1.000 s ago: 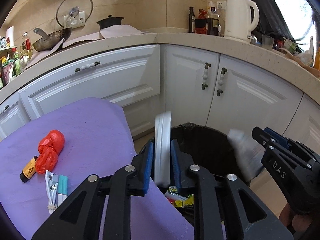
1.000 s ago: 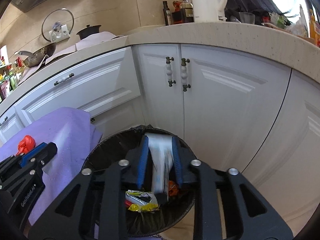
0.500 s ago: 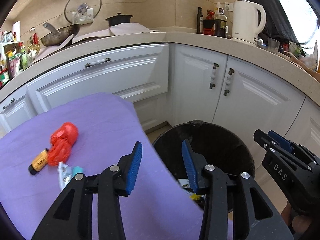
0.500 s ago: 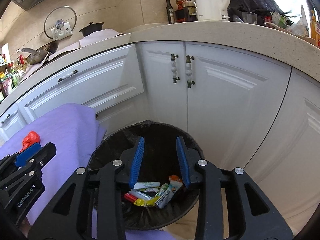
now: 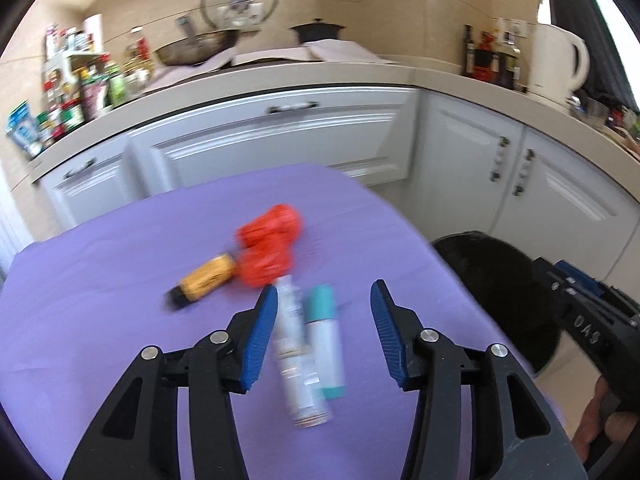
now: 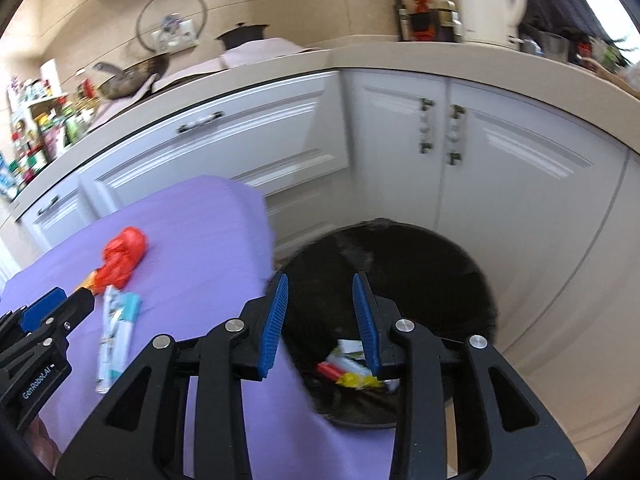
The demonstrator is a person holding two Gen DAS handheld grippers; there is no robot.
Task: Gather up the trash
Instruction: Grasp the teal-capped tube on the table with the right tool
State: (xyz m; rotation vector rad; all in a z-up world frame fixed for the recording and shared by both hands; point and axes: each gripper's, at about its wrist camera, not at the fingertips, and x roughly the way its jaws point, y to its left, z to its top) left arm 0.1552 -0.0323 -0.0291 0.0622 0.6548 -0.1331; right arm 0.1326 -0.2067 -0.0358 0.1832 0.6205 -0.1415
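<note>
On the purple-covered table (image 5: 100, 312) lie a crumpled red bag (image 5: 270, 244), a small orange bottle (image 5: 206, 280), a white tube (image 5: 296, 356) and a teal-and-white tube (image 5: 326, 340). My left gripper (image 5: 324, 336) hangs above the two tubes, its jaws opening, the pads clear of them. My right gripper (image 6: 320, 320) stands open and empty over the near rim of the black-lined trash bin (image 6: 420, 256), where several wrappers (image 6: 352, 372) lie at the bottom. The red bag (image 6: 124, 254) and the tubes (image 6: 116, 328) also show in the right wrist view.
White kitchen cabinets (image 5: 280, 140) and a beige counter (image 5: 460, 80) curve behind the table and bin. On the counter stand a kettle (image 5: 556, 64), bottles, a pan and a pot. The bin (image 5: 500, 280) sits on the floor just right of the table's edge.
Both grippers let go of pale wrappers over the bin and opened. Both then swung left, the left one from the bin to above the tubes on the table.
</note>
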